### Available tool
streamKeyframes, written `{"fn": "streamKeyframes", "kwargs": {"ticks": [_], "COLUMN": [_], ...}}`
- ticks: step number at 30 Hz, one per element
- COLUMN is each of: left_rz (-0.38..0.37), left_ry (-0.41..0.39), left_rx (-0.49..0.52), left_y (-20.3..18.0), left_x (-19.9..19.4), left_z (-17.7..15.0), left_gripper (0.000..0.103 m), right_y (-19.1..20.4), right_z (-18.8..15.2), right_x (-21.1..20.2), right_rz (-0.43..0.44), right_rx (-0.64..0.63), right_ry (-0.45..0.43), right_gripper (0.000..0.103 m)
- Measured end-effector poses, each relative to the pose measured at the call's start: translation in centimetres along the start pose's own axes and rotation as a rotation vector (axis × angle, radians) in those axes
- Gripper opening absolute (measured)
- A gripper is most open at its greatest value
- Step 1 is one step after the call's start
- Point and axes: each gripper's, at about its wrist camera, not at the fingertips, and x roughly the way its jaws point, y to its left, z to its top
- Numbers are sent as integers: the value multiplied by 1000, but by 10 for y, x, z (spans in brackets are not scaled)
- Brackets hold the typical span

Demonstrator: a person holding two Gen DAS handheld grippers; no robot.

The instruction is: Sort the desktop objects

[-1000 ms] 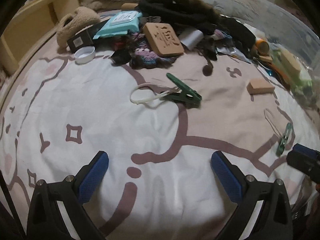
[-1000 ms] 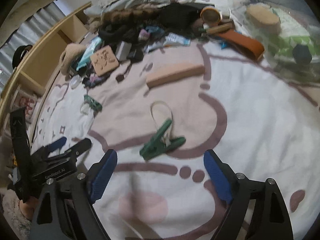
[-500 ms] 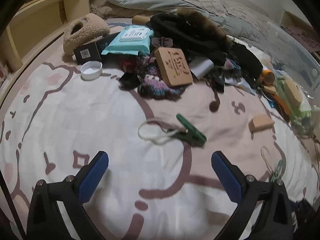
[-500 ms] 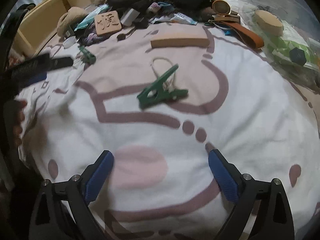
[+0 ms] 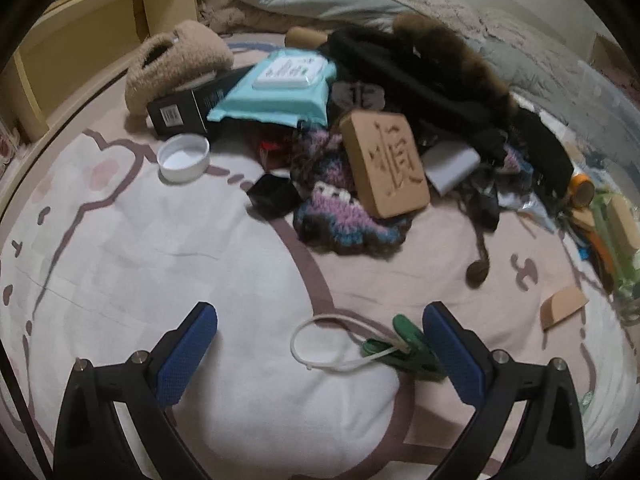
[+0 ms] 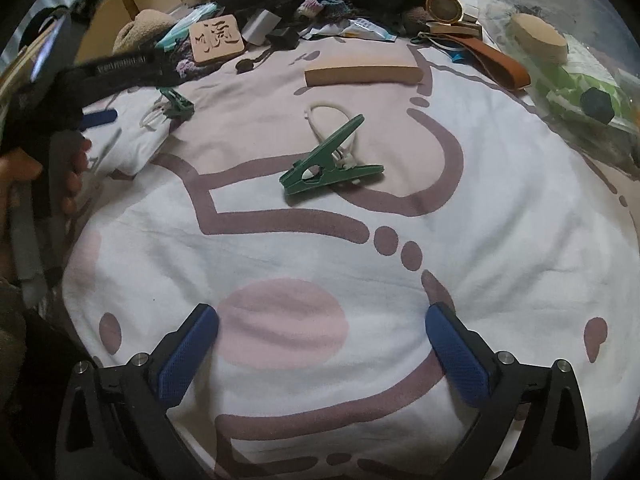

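Left wrist view: the left hand-held gripper point(image 5: 320, 336) spreads wide over a soft printed bedsheet point(image 5: 160, 260), its blue ribbed pads holding nothing. A green plastic clip point(image 5: 404, 354) with a white cord loop lies between them, just beside the right pad; whether it touches is hard to tell. Beyond sits a heap: a carved wooden block point(image 5: 386, 164), crocheted yarn point(image 5: 340, 216), a teal wipes pack point(image 5: 276, 92), a round white cap point(image 5: 184, 158).

Right wrist view: the right hand-held gripper point(image 6: 322, 340) has just been opening and stands at full spread, nothing between its pads. A second green clip point(image 6: 330, 162) lies flat on the sheet, well ahead. A long tan block point(image 6: 362, 74) rests behind it. At left, a hand point(image 6: 44, 176) grips the other tool.
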Motion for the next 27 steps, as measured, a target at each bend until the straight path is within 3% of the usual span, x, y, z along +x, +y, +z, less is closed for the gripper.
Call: {"fn": "streamKeyframes", "kwargs": {"ticks": [4, 16, 22, 27], "left_rz": [64, 40, -52, -174], "left_ry": [66, 88, 37, -4], "left_rx": [62, 71, -12, -46], "left_y": [-5, 7, 21, 22], "left_x": [11, -13, -45, -69], "left_z": [-14, -39, -30, -28], "left_gripper": [103, 103, 103, 103], "right_y": [-4, -16, -8, -20], "right_z": [0, 7, 4, 5], "right_x": [0, -2, 1, -2], "right_rz": [19, 90, 48, 103], "right_rx": [27, 118, 54, 107], "right_ry": [-22, -6, -4, -15], "right_gripper": [103, 103, 103, 103]}}
